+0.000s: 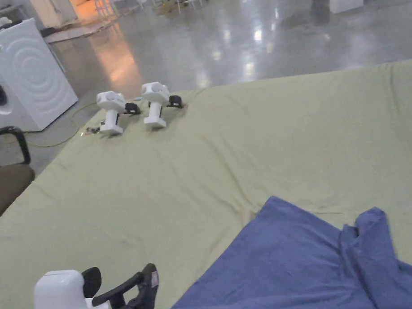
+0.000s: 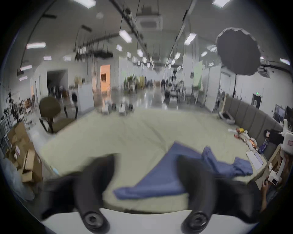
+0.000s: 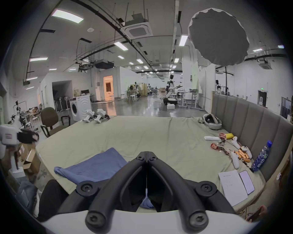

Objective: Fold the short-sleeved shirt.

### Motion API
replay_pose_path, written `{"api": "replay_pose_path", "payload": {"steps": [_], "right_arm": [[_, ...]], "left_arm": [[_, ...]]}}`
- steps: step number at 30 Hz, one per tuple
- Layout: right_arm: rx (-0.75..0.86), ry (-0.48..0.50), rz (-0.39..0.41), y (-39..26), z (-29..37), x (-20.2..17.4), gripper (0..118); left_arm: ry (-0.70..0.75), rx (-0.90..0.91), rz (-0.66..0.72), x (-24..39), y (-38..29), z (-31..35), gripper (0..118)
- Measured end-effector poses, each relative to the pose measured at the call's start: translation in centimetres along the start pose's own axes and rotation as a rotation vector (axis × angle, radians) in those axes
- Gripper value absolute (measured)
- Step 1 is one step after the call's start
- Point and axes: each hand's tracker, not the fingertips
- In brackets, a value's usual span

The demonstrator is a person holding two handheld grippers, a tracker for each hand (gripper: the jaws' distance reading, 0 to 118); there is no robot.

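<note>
Just ahead of my left gripper (image 2: pixel 145 178), jaws spread wide, the blue shirt (image 2: pixel 164 178) lies rumpled on the green sheet (image 1: pixel 228 159); my right gripper (image 3: pixel 146 156) is pressed together. Folding seems unstarted; next I need a hem corner.

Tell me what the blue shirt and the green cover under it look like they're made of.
The blue shirt looks like soft matte woven or knit fabric, probably cotton: it drapes in loose folds with no sheen. The green cover looks like a thin matte cloth sheet, creased and puckered over padding beneath. The exact fibre of either cannot be told.
</note>
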Motion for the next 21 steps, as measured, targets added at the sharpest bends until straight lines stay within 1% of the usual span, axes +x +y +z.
{"api": "replay_pose_path", "payload": {"steps": [2, 4, 7, 10, 11, 13, 15, 16, 17, 18, 19, 20, 21], "right_arm": [[-0.025, 0.013, 0.015, -0.6, -0.4, -0.2, 2], [-0.062, 0.029, 0.028, -1.1, -0.8, -0.3, 2], [-0.104, 0.028, 0.042, -1.9, -0.9, -0.3, 2], [-0.136, 0.011, 0.04, -2.4, -0.8, -0.1, 2], [-0.14, 0.005, 0.034, -2.5, -0.8, 0.1, 2], [-0.155, -0.002, 0.01, -2.7, -0.7, 0.4, 2], [-0.161, -0.009, -0.007, -2.9, -0.6, 0.7, 2], [-0.164, -0.012, -0.013, -3.0, -0.6, 0.9, 2], [-0.167, -0.014, -0.018, -3.0, -0.5, 0.9, 2], [-0.167, -0.016, -0.023, -3.2, -0.5, 1.0, 2], [-0.169, -0.02, -0.032, -3.4, -0.6, 1.1, 2], [-0.175, -0.018, -0.046, -3.5, -0.8, 1.2, 2], [-0.182, -0.015, -0.058, -3.5, -0.9, 1.3, 2]], "left_arm": [[-0.028, -0.051, 0.067, -3.2, -2.6, -3.0, 96], [-0.074, -0.182, 0.194, -7.1, -5.0, -7.4, 96], [-0.057, -0.274, 0.358, -11.3, -7.8, -12.2, 95], [-0.021, -0.37, 0.323, -12.1, -9.3, -16.0, 92], [-0.018, -0.403, 0.296, -11.8, -9.7, -17.0, 89], [-0.047, -0.447, 0.241, -10.9, -10.4, -18.5, 76], [-0.02, -0.472, 0.182, -9.7, -10.6, -19.5, 75], [-0.01, -0.476, 0.15, -9.1, -10.4, -19.5, 72], [-0.001, -0.476, 0.131, -8.6, -10.2, -19.6, 64], [0.012, -0.486, 0.103, -7.7, -10.0, -19.3, 39], [0.035, -0.483, 0.063, -7.1, -9.9, -19.3, 24], [0.02, -0.478, 0.059, -6.8, -9.8, -19.3, 16], [0.019, -0.489, 0.057, -6.4, -9.8, -19.6, 11]]}}
